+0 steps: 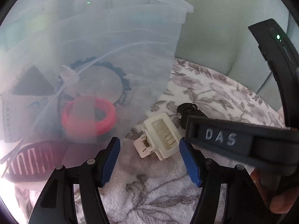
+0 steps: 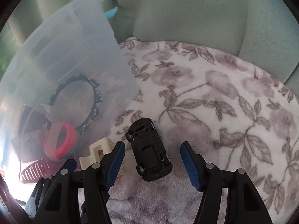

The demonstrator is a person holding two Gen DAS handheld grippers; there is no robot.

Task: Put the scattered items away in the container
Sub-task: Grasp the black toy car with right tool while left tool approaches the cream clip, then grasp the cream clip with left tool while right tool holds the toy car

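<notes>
Both tongs stand wide and hold nothing. Left tongs (image 1: 149,160) frame a cream hair clip (image 1: 158,136) on the floral blanket (image 1: 214,93), just beside the clear tub (image 1: 130,37). Right tongs (image 2: 151,160) straddle an upturned black toy car (image 2: 149,149). Hair bands and a dark red clip already lie inside the tub. Judged step: pickup of the two loose items. Next move calls for lowering, closing on each item, then lifting over the tub rim.

You can read one marking only: the raised grey letters "DAS" on the black body of the right gripper (image 1: 220,137), seen in the left wrist view. Small print on a pale card (image 1: 13,119) inside the translucent container (image 1: 130,37) is too blurred to read.
</notes>
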